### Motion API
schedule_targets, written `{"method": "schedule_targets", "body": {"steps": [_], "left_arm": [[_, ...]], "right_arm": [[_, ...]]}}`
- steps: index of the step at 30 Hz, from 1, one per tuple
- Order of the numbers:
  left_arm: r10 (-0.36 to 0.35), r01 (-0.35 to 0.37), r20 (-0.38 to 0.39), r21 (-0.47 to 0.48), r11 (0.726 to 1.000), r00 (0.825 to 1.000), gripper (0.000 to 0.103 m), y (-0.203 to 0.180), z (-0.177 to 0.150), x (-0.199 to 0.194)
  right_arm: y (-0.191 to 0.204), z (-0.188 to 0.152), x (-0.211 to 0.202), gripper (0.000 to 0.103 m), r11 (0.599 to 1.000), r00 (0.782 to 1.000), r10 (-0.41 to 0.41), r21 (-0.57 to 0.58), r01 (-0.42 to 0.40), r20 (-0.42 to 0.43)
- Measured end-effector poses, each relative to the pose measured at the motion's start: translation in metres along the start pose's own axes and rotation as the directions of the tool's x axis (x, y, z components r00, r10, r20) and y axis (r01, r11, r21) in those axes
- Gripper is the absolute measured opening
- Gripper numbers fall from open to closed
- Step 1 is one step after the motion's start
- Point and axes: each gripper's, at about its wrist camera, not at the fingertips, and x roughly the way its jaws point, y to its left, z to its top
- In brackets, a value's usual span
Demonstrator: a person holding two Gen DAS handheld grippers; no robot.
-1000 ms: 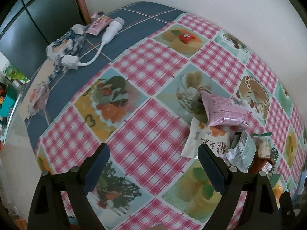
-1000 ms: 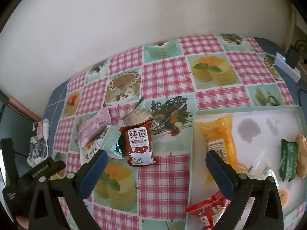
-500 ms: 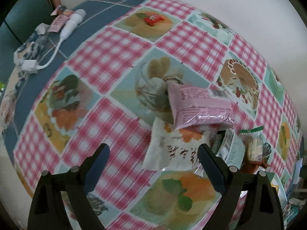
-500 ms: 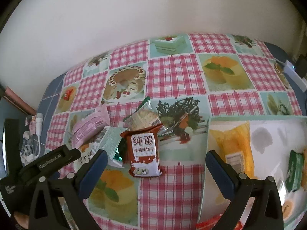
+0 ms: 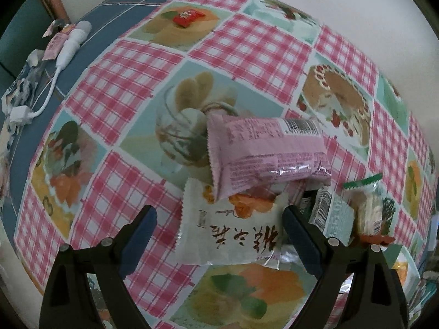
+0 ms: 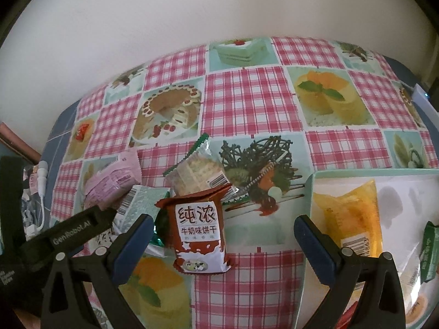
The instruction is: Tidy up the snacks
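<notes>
A heap of snack packets lies on the checked tablecloth. In the left wrist view a white packet lies between my open left gripper's fingers, with a pink packet resting on its far edge. A pale green packet and a clear cracker packet lie to the right. In the right wrist view my open right gripper frames a brown milk-biscuit packet; the cracker packet, pink packet and pale green packet lie behind it. The left gripper's body shows at the left.
A white tray at the right holds a yellow packet and a green packet. A small red candy lies far on the cloth. A white charger and cable lie at the table's left edge. A wall stands behind.
My left gripper has moved forward and right until the white packet lies between its fingers. My right gripper has moved left and closer to the brown packet. Both stay open.
</notes>
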Motion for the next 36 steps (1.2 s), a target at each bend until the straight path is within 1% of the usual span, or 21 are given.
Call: {"method": "schedule_targets", "body": {"steps": [4,7,11,14,16,18,19,21,23,26,27,28,29,30,32,33,34,36], "left_arm": [[0.006,-0.006,-0.015,0.007,1.000,1.000,0.093,-0.004,-0.001,0.006],[0.031,-0.031,-0.014,-0.017,0.999,0.999,0.093,0.007,-0.007,0.008],[0.081,-0.081,-0.008,-0.048,0.996,0.997,0.093,0.021,-0.006,0.008],[0.078,-0.078,-0.013,-0.061,0.995,0.997,0.093,0.025,-0.005,0.008],[0.079,-0.080,-0.013,-0.057,0.995,0.997,0.093,0.028,-0.003,0.008],[0.089,-0.089,-0.009,-0.042,0.995,0.996,0.093,0.028,-0.005,0.008],[0.092,-0.093,-0.009,-0.034,0.995,0.996,0.093,0.028,-0.005,0.009],[0.094,-0.094,-0.011,-0.025,0.995,0.996,0.093,0.023,-0.005,0.009],[0.090,-0.090,-0.019,-0.019,0.996,0.996,0.093,0.018,-0.005,0.011],[0.089,-0.089,-0.031,-0.004,0.996,0.996,0.093,0.009,-0.008,0.017],[0.089,-0.088,-0.039,0.006,0.996,0.995,0.093,0.006,-0.010,0.019],[0.086,-0.086,-0.044,0.013,0.996,0.995,0.093,0.002,-0.012,0.021],[0.085,-0.084,-0.041,0.014,0.996,0.996,0.093,0.000,-0.012,0.022],[0.086,-0.086,-0.040,0.017,0.996,0.995,0.092,-0.002,-0.012,0.023],[0.086,-0.086,-0.034,0.024,0.996,0.996,0.088,-0.004,-0.013,0.022],[0.087,-0.086,-0.031,0.027,0.996,0.996,0.086,-0.005,-0.012,0.020],[0.086,-0.085,-0.024,0.030,0.996,0.996,0.080,-0.006,-0.012,0.018],[0.083,-0.083,-0.011,0.037,0.996,0.996,0.075,-0.007,-0.008,0.010]], "right_arm": [[0.001,-0.001,0.004,0.103,1.000,1.000,-0.003,-0.004,0.003,-0.011],[0.002,-0.001,0.005,0.103,1.000,1.000,-0.005,-0.005,0.004,-0.011],[0.005,-0.002,0.006,0.103,0.999,1.000,-0.024,-0.028,0.024,-0.003],[0.009,-0.003,0.007,0.103,0.998,1.000,-0.031,-0.049,0.031,0.004],[0.013,-0.004,0.006,0.101,0.997,0.999,-0.034,-0.066,0.035,0.013],[0.017,-0.004,0.006,0.094,0.995,0.999,-0.043,-0.085,0.045,0.023],[0.018,-0.004,0.007,0.092,0.995,0.999,-0.047,-0.090,0.049,0.023],[0.019,-0.005,0.010,0.084,0.994,0.999,-0.051,-0.093,0.052,0.014],[0.018,-0.006,0.015,0.078,0.994,0.998,-0.057,-0.092,0.057,-0.001],[0.017,-0.009,0.020,0.071,0.994,0.998,-0.063,-0.092,0.061,-0.020],[0.017,-0.010,0.022,0.066,0.994,0.998,-0.065,-0.093,0.063,-0.025],[0.017,-0.011,0.023,0.063,0.994,0.997,-0.066,-0.094,0.063,-0.031],[0.016,-0.011,0.024,0.056,0.993,0.997,-0.067,-0.095,0.064,-0.033],[0.016,-0.011,0.024,0.050,0.994,0.997,-0.068,-0.094,0.064,-0.034],[0.016,-0.010,0.022,0.044,0.994,0.998,-0.058,-0.092,0.056,-0.027],[0.016,-0.010,0.020,0.042,0.994,0.998,-0.055,-0.092,0.052,-0.025],[0.016,-0.009,0.018,0.042,0.995,0.998,-0.052,-0.090,0.050,-0.020],[0.015,-0.008,0.016,0.042,0.995,0.999,-0.047,-0.085,0.045,-0.018]]}}
